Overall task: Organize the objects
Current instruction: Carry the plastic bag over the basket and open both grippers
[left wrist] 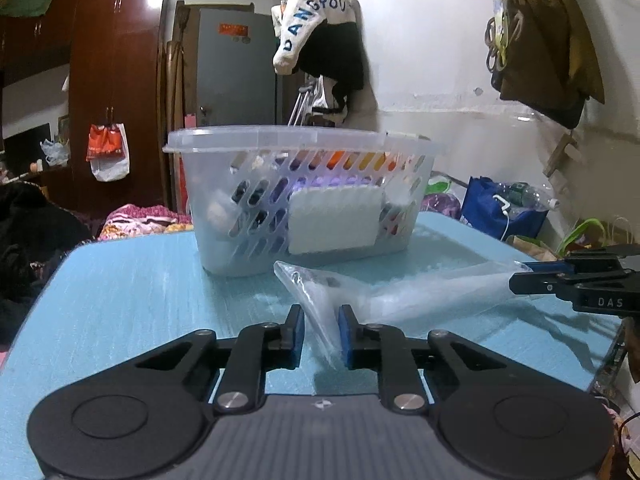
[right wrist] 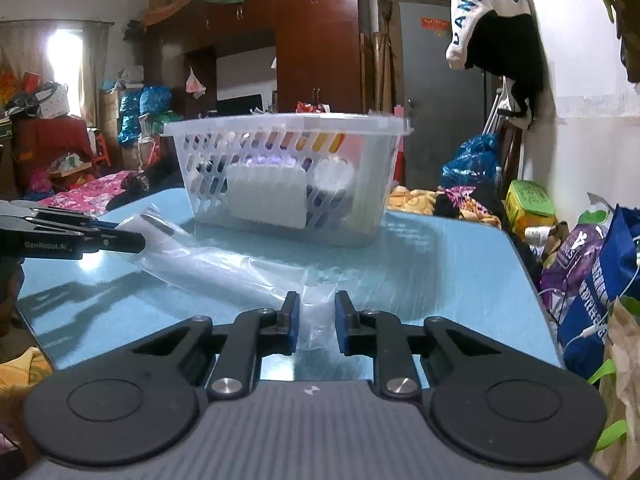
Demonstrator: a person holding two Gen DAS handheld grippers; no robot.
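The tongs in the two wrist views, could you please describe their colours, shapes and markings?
Both the left tongs and the right tongs have black linkage arms with silver pivot screws, blue finger pads, round black discs either side and a ribbed grey body. Seen side-on, one reads "DAS", the other "GenRobot.AI". No cables or sleeves show.

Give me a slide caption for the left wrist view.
Both grippers straddle a clear plastic bag before the basket.

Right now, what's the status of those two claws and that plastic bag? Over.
Left gripper and right gripper open, each straddling one end of the clear plastic bag on the blue table. White slotted plastic basket behind, apart.
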